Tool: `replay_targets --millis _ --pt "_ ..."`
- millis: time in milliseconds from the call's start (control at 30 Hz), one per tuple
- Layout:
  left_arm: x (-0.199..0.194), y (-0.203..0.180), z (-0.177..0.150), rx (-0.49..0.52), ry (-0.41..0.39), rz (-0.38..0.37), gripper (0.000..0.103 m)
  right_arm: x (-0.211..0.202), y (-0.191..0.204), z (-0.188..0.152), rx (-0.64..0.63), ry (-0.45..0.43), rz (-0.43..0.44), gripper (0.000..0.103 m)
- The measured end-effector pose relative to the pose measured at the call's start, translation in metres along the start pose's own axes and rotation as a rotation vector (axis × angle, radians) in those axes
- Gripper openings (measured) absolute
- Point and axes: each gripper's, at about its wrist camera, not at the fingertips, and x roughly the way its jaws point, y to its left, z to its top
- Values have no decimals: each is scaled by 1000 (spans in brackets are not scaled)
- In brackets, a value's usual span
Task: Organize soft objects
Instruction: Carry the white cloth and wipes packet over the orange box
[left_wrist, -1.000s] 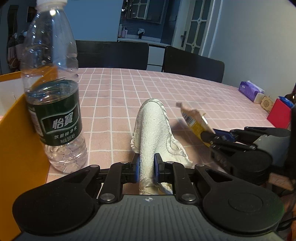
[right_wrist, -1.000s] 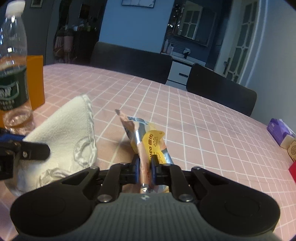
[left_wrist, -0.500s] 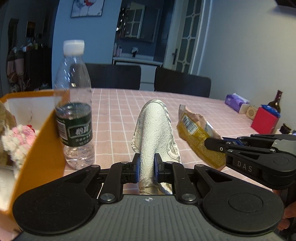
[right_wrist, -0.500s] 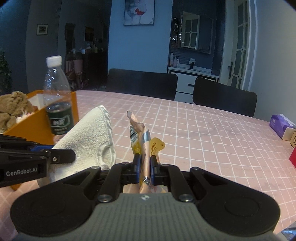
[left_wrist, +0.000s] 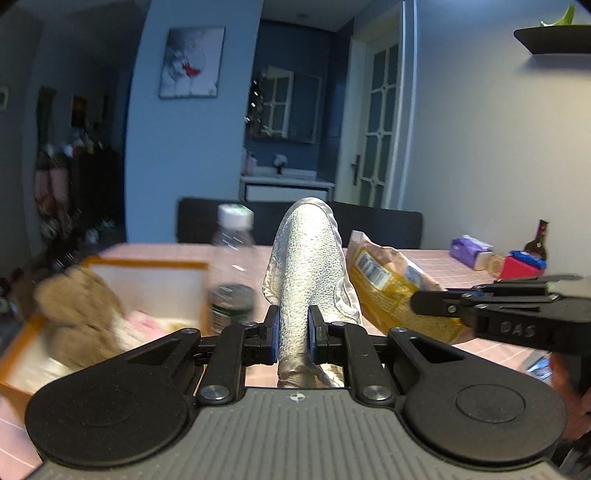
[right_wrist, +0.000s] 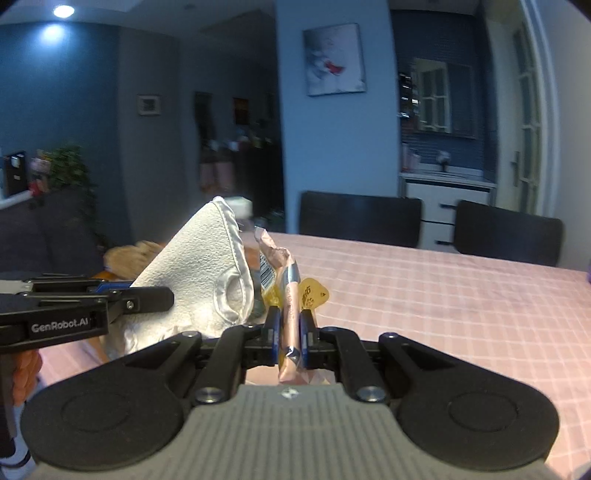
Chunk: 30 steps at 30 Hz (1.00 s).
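A folded white terry cloth is clamped in the left gripper, a crinkled yellow foil snack packet in the right gripper, both raised above the pink checked table.

Left hand-held gripper clamped shut, right hand-held gripper clamped shut, side by side

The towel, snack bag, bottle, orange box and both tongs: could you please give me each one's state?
Left tongs: shut on the towel.
Towel: held off the table.
Right tongs: shut on the snack bag.
Snack bag: held aloft.
Bottle: upright, capped.
Orange box: open, plush toy inside.
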Motion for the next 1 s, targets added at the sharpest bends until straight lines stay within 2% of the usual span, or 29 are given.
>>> replay_targets --millis 233,433,567,667,867,1000 --pt "-19 39 26 93 -2 122 16 26 41 32 17 3 147 8" --pt "-6 72 40 83 39 219 16 77 65 47 181 61 259 8" --pt "16 98 41 5 127 194 16 115 77 46 279 127 253 8" --pt "36 112 36 -10 194 187 16 140 81 42 353 184 240 8" --pt "62 134 16 -46 306 124 16 154 95 46 368 180 191 9" --pt "63 140 7 -36 325 112 16 166 100 49 409 193 185 9"
